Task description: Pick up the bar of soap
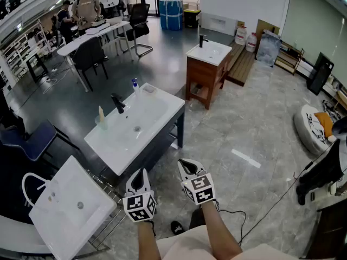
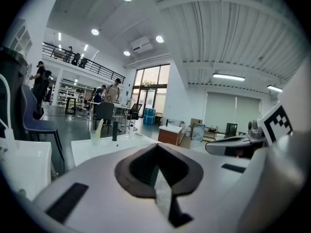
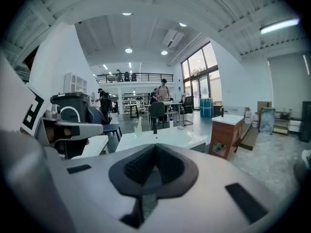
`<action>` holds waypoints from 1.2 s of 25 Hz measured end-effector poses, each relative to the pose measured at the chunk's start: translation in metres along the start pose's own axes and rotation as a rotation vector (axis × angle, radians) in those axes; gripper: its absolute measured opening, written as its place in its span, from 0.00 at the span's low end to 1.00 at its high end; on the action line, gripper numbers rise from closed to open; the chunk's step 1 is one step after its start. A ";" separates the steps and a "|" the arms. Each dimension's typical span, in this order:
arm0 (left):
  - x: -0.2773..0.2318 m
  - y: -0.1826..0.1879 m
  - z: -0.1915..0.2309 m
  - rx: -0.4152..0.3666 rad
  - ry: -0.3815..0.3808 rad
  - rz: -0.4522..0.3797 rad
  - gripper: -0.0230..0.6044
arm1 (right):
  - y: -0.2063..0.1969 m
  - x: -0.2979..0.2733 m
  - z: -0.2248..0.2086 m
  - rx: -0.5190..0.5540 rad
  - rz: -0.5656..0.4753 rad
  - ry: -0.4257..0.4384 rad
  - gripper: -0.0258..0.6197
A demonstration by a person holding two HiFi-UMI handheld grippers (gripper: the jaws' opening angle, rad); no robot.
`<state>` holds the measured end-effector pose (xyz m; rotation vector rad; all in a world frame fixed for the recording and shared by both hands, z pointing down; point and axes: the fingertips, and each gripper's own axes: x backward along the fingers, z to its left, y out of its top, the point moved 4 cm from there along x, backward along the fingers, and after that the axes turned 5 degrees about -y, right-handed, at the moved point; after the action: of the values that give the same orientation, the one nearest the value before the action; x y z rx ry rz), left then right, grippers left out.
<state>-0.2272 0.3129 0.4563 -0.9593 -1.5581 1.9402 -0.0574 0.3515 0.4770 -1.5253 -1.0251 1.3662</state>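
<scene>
Room: a large hall with a grey floor is shown; a white washbasin is set ahead of the grippers.
Soap: what seems to be the bar of soap, a small pale block, is seen on the basin's far corner, just beside a blue-capped bottle.
Left gripper: held low, jaws pressed together, nothing held.
Right gripper: jaws likewise closed and empty, well apart from the soap.
</scene>
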 end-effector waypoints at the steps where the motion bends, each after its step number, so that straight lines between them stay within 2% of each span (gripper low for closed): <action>1: 0.001 0.001 0.002 -0.001 0.001 -0.002 0.05 | 0.000 -0.001 0.001 -0.001 -0.002 0.003 0.05; 4: 0.003 0.004 0.004 -0.005 0.000 -0.009 0.05 | 0.002 -0.002 0.004 0.000 -0.005 0.002 0.05; 7: 0.008 0.006 0.006 -0.003 -0.001 -0.012 0.05 | 0.004 0.000 0.000 -0.011 -0.012 -0.038 0.05; 9: 0.011 0.005 0.006 -0.006 -0.009 -0.012 0.05 | 0.004 0.001 -0.006 -0.046 -0.027 -0.070 0.05; 17: 0.008 -0.006 0.015 0.020 0.005 0.013 0.05 | -0.006 0.001 -0.028 -0.221 0.013 -0.056 0.05; 22: -0.014 0.001 0.021 0.028 0.018 0.007 0.05 | 0.000 -0.020 -0.036 -0.192 0.030 -0.022 0.05; 30: -0.066 0.026 0.033 -0.003 0.043 0.002 0.05 | 0.023 -0.078 -0.056 -0.182 0.031 0.049 0.05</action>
<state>-0.2083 0.2370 0.4501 -0.9975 -1.5369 1.9072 -0.0070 0.2669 0.4845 -1.7064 -1.1245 1.2785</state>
